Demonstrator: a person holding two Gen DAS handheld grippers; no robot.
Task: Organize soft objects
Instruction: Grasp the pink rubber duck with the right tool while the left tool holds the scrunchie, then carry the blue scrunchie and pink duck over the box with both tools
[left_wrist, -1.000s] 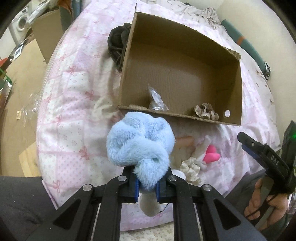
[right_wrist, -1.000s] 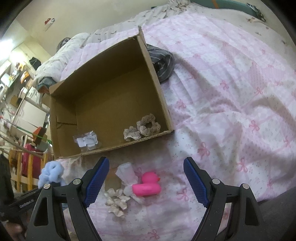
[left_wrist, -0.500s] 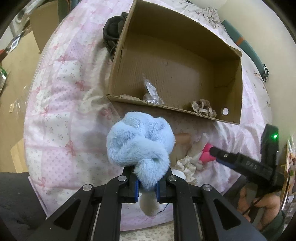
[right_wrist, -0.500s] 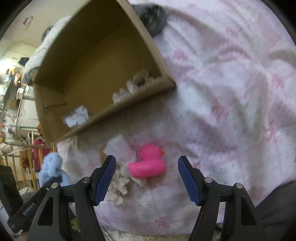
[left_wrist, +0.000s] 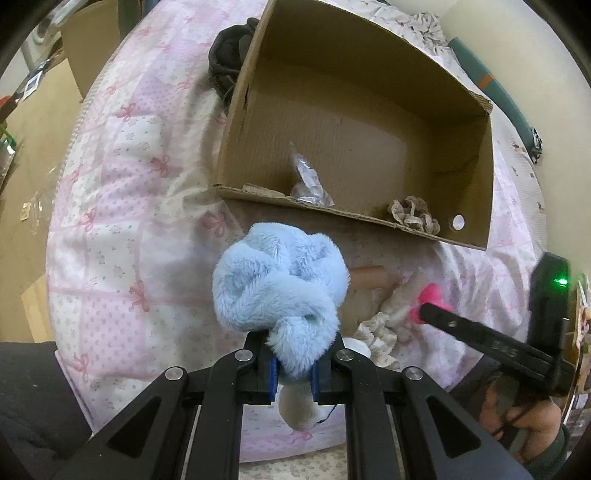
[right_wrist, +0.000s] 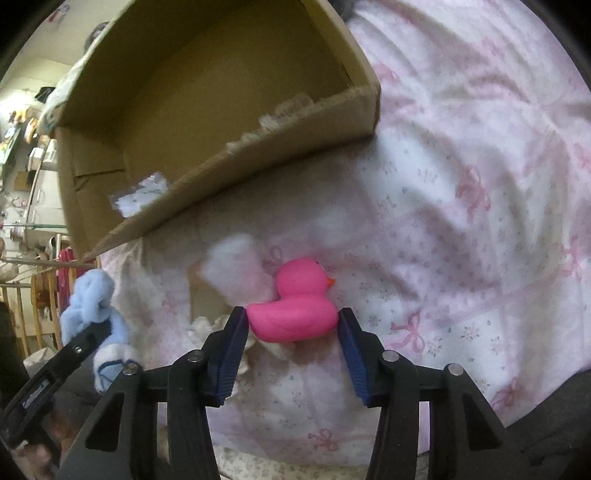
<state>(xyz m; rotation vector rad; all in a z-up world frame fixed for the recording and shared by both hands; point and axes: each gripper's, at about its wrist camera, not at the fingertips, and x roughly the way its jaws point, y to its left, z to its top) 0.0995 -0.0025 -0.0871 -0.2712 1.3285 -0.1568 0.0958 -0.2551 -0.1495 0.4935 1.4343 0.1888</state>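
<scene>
My left gripper (left_wrist: 293, 363) is shut on a fluffy light-blue plush toy (left_wrist: 280, 291) and holds it above the bed, in front of the open cardboard box (left_wrist: 369, 218). My right gripper (right_wrist: 291, 325) is open around a pink rubber duck (right_wrist: 295, 306) lying on the pink bedspread; its blue pads stand right at the duck's two ends. The blue plush also shows at the left of the right wrist view (right_wrist: 92, 299). The right gripper's finger and the duck (left_wrist: 430, 295) show at the right of the left wrist view.
The box holds a clear plastic bag (left_wrist: 308, 184) and a beige lace scrunchie (left_wrist: 413, 214). A cream lace scrunchie (left_wrist: 380, 328) and white cloth (right_wrist: 236, 266) lie beside the duck. Dark clothing (left_wrist: 229, 66) lies behind the box. The bed edge runs along the left.
My right gripper has moved down and forward to the duck and narrowed until its pads flank it. My left gripper has kept the blue plush and drifted slightly toward the box.
</scene>
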